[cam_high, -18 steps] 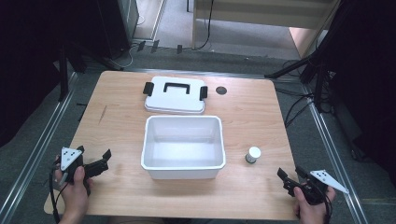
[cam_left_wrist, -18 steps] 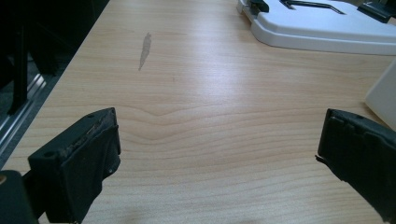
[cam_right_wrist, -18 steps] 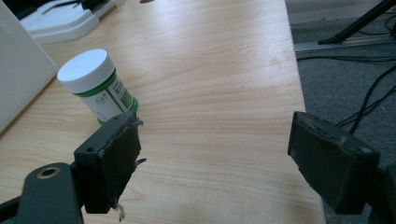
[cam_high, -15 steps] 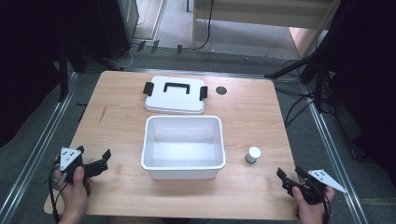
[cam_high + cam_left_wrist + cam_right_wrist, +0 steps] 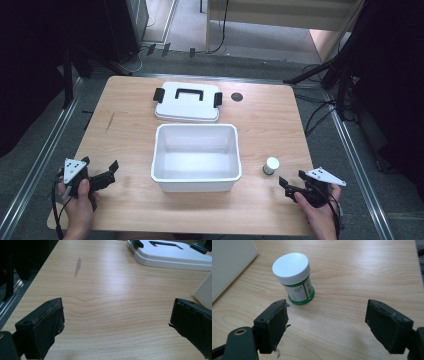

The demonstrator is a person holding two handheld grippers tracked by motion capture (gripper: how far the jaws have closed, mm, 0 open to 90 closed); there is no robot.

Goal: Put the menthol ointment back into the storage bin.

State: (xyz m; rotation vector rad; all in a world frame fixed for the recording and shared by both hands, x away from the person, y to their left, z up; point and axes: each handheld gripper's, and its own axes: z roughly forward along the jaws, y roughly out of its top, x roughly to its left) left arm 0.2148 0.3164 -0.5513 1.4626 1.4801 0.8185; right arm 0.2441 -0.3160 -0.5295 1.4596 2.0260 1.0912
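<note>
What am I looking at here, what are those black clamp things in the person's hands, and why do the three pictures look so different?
A person sits at a light wooden table holding a hand-held tool in each hand. Each tool ends in two black jaws that open and close.

The high view looks down from above: the left gripper sits at the lower left, the right gripper at the lower right. The other two pictures come from small cameras riding on the tools, looking out between their own jaws.

On the table lie an open white rectangular plastic box, its white lid with a black handle and clips behind it, and a small upright jar with a white cap and green label in front of the right gripper. Both grippers are open and hold nothing.
</note>
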